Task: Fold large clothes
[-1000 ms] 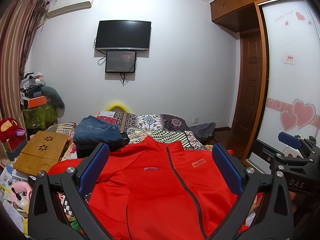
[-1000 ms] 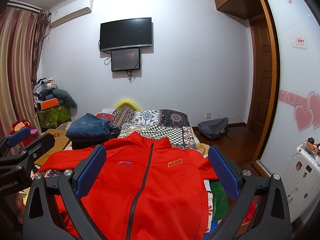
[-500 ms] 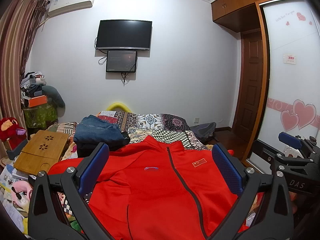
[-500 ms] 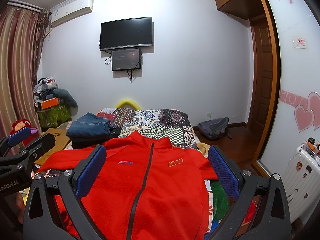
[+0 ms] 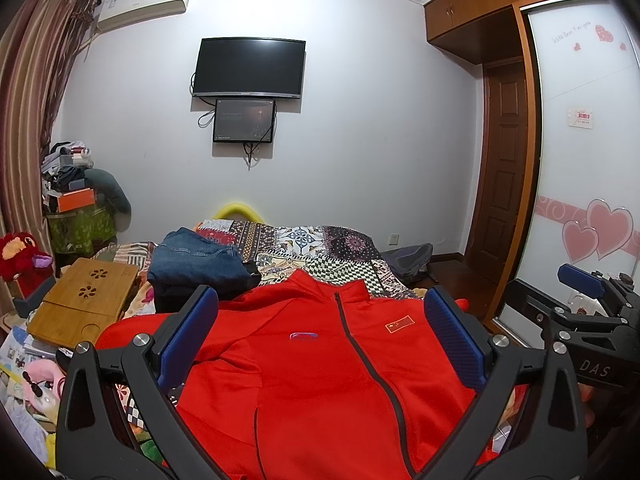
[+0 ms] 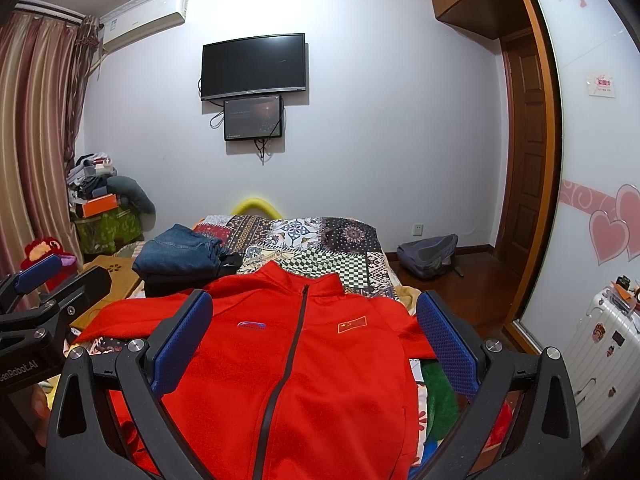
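Left tool [image 5: 320,336] spread wide, right tool [image 6: 314,332] likewise, above red jacket [image 6: 312,368]

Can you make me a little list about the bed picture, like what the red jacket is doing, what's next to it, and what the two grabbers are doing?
Garment: red zip-up jacket, spread flat, front up, zip closed
Lies on: bed with a patchwork patterned cover
Beyond it: folded blue jeans on a dark pile, near the collar's left side
Left gripper: open, above the jacket, holding nothing
Right gripper: open, above the jacket, holding nothing
Folding: not started
On the wall: black television, screen dark
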A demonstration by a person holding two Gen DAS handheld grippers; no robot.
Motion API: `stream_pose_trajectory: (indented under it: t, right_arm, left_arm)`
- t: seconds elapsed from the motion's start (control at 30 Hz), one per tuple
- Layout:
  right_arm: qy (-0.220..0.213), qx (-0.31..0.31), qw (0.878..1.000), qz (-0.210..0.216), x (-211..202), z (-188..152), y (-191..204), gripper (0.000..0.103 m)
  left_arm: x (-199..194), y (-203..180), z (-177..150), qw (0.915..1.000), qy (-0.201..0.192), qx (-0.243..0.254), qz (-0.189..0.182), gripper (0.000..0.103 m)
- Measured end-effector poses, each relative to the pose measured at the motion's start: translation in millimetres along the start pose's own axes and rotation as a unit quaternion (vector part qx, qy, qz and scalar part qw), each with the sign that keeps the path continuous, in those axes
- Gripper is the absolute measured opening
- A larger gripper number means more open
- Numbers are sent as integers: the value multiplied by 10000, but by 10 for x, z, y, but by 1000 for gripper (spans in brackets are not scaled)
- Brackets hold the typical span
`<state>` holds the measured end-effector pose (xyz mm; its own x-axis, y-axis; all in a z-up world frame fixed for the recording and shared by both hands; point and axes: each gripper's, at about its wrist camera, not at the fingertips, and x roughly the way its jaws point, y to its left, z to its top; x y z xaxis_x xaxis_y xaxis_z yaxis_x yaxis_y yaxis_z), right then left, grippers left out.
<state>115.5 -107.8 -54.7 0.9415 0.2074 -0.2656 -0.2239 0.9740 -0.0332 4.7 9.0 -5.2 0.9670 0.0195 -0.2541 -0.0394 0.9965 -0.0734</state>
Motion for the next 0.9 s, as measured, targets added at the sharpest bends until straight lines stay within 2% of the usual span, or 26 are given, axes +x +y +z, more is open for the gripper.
stream_pose_trajectory:
  t: [0.5, 0.8, 0.9]
  right_arm:
    - [108, -52, 9999, -5, 96, -30, 41, 101]
    - [380, -129, 9992, 39, 340, 10, 91, 101]
    - [513, -153, 9985, 57, 449, 11, 112, 101]
  left_arm:
    - [64, 72, -11, 9999, 77, -50, 63, 103]
    - [312, 313, 2, 9989, 246, -258, 315, 103]
    - [432, 449, -4, 9973, 325, -333, 568, 103]
